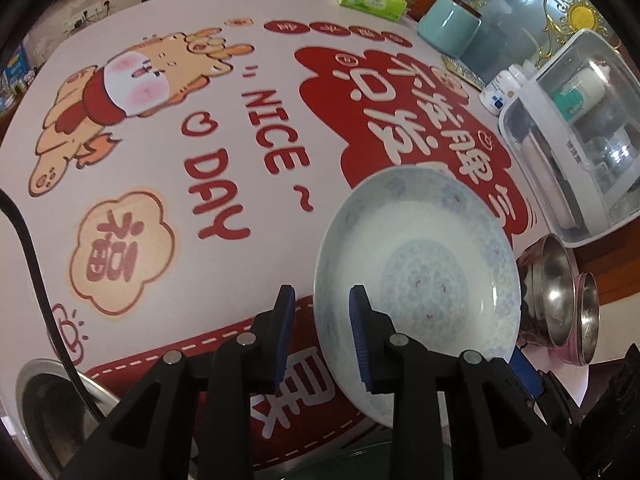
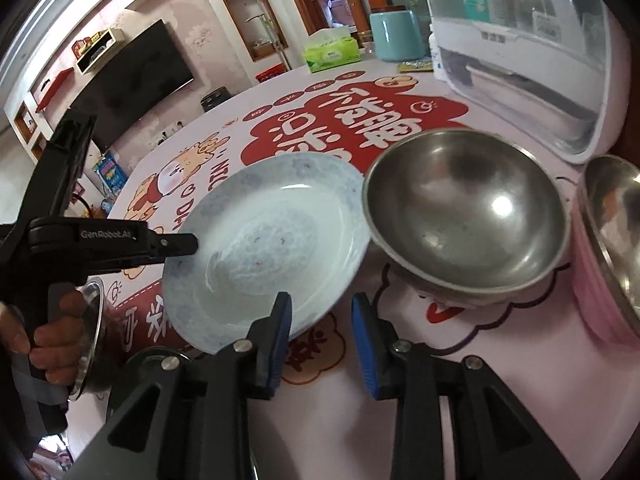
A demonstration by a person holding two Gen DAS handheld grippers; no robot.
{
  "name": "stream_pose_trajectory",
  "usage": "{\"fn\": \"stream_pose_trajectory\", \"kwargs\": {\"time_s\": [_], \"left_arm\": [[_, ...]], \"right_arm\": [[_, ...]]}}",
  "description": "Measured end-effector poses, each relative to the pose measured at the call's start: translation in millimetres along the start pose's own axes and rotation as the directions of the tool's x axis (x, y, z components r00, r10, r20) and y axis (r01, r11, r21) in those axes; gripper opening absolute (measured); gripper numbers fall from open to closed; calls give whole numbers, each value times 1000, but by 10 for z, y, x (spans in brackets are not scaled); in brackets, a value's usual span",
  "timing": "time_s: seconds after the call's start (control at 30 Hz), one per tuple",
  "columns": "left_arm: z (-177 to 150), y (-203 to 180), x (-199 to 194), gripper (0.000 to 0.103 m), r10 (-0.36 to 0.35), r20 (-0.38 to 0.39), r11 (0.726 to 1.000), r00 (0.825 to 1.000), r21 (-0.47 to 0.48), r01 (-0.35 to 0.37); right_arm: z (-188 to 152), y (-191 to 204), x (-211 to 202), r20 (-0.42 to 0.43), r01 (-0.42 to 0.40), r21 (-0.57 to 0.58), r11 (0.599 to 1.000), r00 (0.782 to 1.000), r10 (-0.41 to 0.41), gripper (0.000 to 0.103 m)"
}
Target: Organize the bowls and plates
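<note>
Left wrist view: the left gripper (image 1: 322, 312) stands at a narrow gap with the near rim of the plate (image 1: 424, 280) between its jaws. One pad lies over the plate's inside and the other just outside the rim, with no clamping seen. The plate sits on the table (image 1: 240, 128), near its front.

Right wrist view: the right gripper (image 2: 320, 320) is also narrowly open and empty, with bare cloth between its fingers. It is just beside the plate's near edge and short of the steel bowl (image 2: 464, 220). A second bowl (image 2: 616, 232) stands at the right, and a third (image 2: 92, 340) sits by the person's hand (image 2: 48, 344).

Judgement: the plate appears placed. The left gripper should draw straight back off the rim so that no pad drags it. The right should take the steel bowl by its near rim.

Clearances: the bowl's rim overlaps the plate's edge; contact cannot be told. The right side is crowded by a white case (image 2: 520, 80). Open cloth lies beyond the plate.
</note>
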State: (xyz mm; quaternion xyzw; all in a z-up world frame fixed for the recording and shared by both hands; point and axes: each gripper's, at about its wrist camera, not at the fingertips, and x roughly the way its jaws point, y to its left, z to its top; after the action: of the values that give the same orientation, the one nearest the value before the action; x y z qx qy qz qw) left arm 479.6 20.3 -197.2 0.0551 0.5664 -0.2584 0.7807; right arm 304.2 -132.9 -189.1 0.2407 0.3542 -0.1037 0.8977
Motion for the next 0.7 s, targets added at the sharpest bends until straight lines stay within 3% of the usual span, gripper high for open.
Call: {"fn": "stream_pose_trajectory", "kwargs": {"time_s": [0.27,0.7], "left_arm": [[-15,-85,127,26,1,-2,999,1000,32,-1],[-49,-115,113,26,6,13,998,1000,54,-7]], "right_arm": [[11,-25,87,-32,-52,36,998,998,53,31],[33,-58,126,-46,-61,63,996,997,64,27]]}}
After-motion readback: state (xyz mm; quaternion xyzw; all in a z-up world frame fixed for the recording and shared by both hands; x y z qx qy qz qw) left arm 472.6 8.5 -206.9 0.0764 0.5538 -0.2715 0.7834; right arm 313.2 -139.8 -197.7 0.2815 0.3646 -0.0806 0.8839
